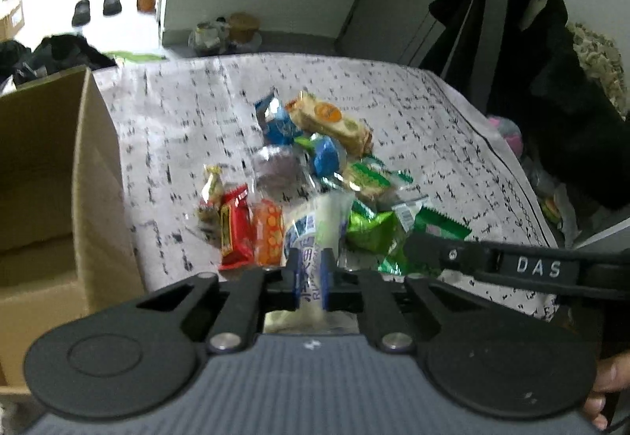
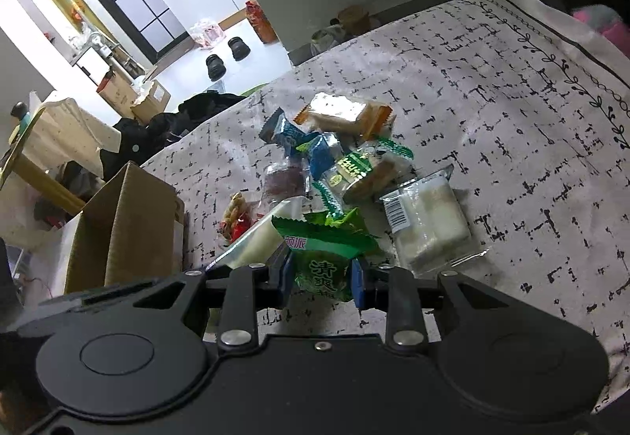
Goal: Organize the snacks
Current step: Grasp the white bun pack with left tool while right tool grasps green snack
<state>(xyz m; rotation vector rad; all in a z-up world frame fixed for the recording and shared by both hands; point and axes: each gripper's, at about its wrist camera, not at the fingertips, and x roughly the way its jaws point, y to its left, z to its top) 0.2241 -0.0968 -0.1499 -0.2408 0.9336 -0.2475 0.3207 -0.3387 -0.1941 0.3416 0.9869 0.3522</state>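
A pile of wrapped snacks (image 1: 315,167) lies on the patterned cloth. My left gripper (image 1: 311,277) is shut on a white and blue snack packet (image 1: 315,230), held above the cloth next to the open cardboard box (image 1: 59,179). My right gripper (image 2: 323,277) is shut on a green snack packet (image 2: 323,257) just in front of the pile (image 2: 338,159). A clear pack of white cakes (image 2: 429,222) lies to its right. The right gripper's arm (image 1: 512,265) shows in the left wrist view, beside the green packet (image 1: 374,234).
The cardboard box (image 2: 126,230) stands at the cloth's left edge. A dark coat (image 1: 551,80) hangs at the right. Black clothes (image 2: 177,119) and more boxes lie beyond the table on the left. Jars (image 1: 228,33) stand behind the table's far edge.
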